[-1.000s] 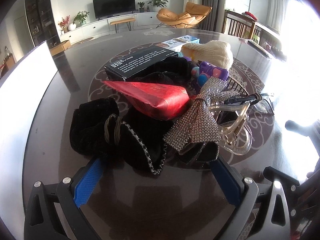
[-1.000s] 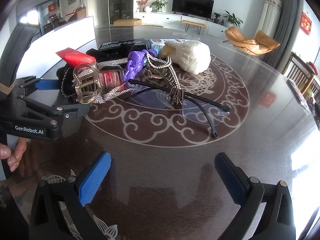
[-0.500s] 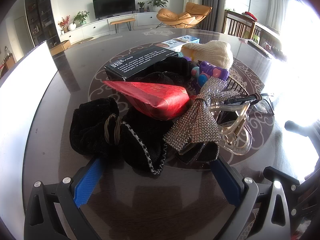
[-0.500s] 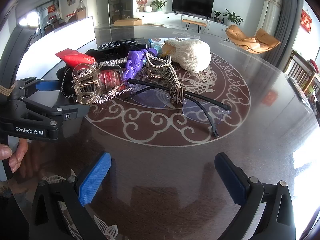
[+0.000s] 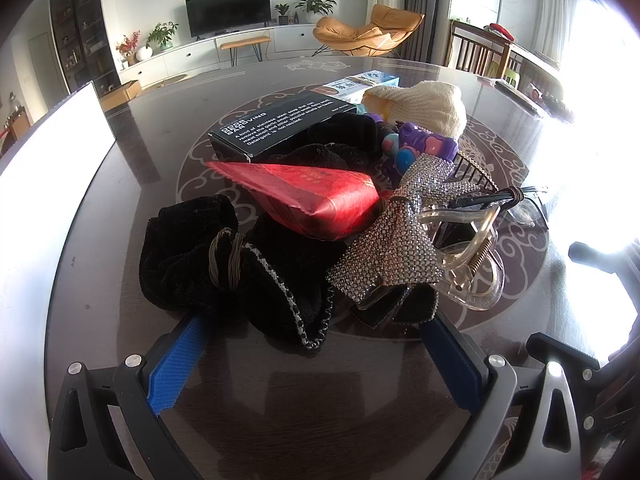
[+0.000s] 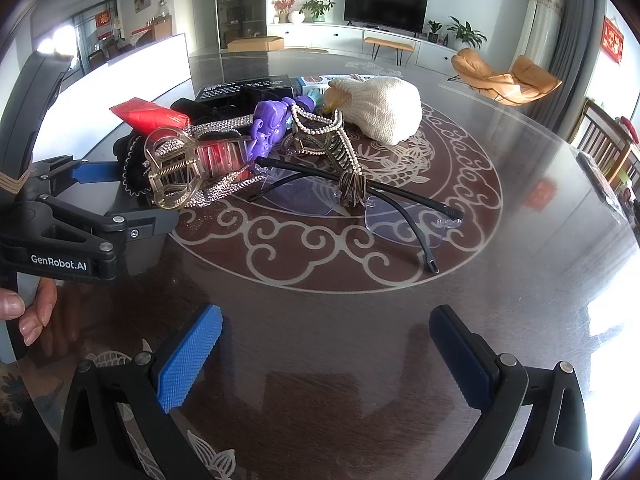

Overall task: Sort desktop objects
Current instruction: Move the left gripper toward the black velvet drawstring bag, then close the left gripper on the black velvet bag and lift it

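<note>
Nothing shifts since earlier: left gripper (image 5: 316, 352) stays spread beside the black scrunchie (image 5: 224, 264) (red packet (image 5: 316, 200) behind it); right gripper (image 6: 324, 352) stays spread, well short.

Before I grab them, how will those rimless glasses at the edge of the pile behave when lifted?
The glasses look light and fragile: thin dark temples, clear frameless lenses. A brown tassel from the beaded hair comb drapes over them, so it may snag and drag. The temples are unfolded, so they could probably swing or flex under the jaws.
</note>
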`<act>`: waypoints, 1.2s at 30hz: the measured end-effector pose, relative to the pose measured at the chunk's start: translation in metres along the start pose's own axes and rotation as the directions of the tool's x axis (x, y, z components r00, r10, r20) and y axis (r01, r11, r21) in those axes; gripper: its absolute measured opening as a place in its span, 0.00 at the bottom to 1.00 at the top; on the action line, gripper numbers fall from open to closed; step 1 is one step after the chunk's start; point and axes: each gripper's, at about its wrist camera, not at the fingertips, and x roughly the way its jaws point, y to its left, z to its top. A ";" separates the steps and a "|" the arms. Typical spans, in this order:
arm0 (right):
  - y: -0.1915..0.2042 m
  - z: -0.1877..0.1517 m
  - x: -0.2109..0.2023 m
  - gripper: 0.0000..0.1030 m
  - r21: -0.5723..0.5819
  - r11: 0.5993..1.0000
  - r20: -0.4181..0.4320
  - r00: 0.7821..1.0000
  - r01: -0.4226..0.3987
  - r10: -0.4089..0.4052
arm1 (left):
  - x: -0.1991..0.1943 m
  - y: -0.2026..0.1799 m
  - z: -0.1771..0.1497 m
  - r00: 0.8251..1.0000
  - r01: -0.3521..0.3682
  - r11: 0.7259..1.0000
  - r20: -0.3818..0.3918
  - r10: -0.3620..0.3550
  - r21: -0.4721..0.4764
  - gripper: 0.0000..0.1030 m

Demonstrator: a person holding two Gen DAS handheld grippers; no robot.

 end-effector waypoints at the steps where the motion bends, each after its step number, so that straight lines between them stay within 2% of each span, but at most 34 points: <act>1: 0.000 0.000 0.000 1.00 0.002 1.000 -0.001 1.000 -0.003 0.003 | 0.000 0.000 0.000 1.000 0.000 1.000 0.000 0.000 0.000 1.00; 7: -0.003 0.001 0.003 1.00 0.023 0.999 -0.010 1.000 -0.027 0.028 | -0.005 0.009 -0.004 1.000 0.008 1.000 -0.002 -0.008 0.006 1.00; 15: -0.002 0.001 0.003 1.00 0.019 1.000 -0.008 1.000 -0.023 0.023 | -0.032 0.029 -0.037 0.999 0.041 0.998 -0.009 -0.041 0.045 1.00; 18: -0.002 0.001 0.003 1.00 0.019 1.000 -0.008 1.000 -0.023 0.023 | -0.031 0.051 -0.036 1.000 -0.015 0.999 -0.026 0.014 -0.031 1.00; 20: -0.002 0.001 0.003 1.00 0.021 0.999 -0.009 1.000 -0.025 0.026 | -0.025 0.068 -0.026 0.997 -0.074 0.991 -0.043 0.070 -0.114 1.00; 22: -0.002 0.001 0.003 1.00 0.021 0.999 -0.009 1.000 -0.026 0.026 | -0.020 0.082 -0.020 0.994 -0.102 0.983 -0.057 0.095 -0.155 1.00; 24: -0.003 0.001 0.003 1.00 0.021 0.999 -0.009 1.000 -0.025 0.026 | -0.015 0.084 -0.014 0.994 -0.092 0.984 -0.077 0.081 -0.152 1.00; 26: -0.003 0.000 0.002 1.00 0.020 0.999 -0.009 1.000 -0.026 0.026 | -0.016 0.081 -0.007 0.997 -0.012 0.989 -0.073 0.001 -0.148 1.00; 27: -0.002 0.000 0.002 1.00 0.020 0.999 -0.009 1.000 -0.026 0.026 | -0.018 0.081 -0.004 0.998 -0.003 0.987 -0.065 -0.008 -0.160 1.00; 33: -0.003 0.000 0.002 1.00 0.023 0.999 -0.010 0.999 -0.031 0.031 | -0.014 0.094 0.022 1.000 -0.021 0.951 -0.026 0.013 -0.309 1.00; 36: -0.003 0.000 0.002 1.00 0.019 0.999 -0.008 1.000 -0.026 0.026 | 0.000 0.090 0.024 0.996 -0.077 0.949 -0.060 0.062 -0.307 1.00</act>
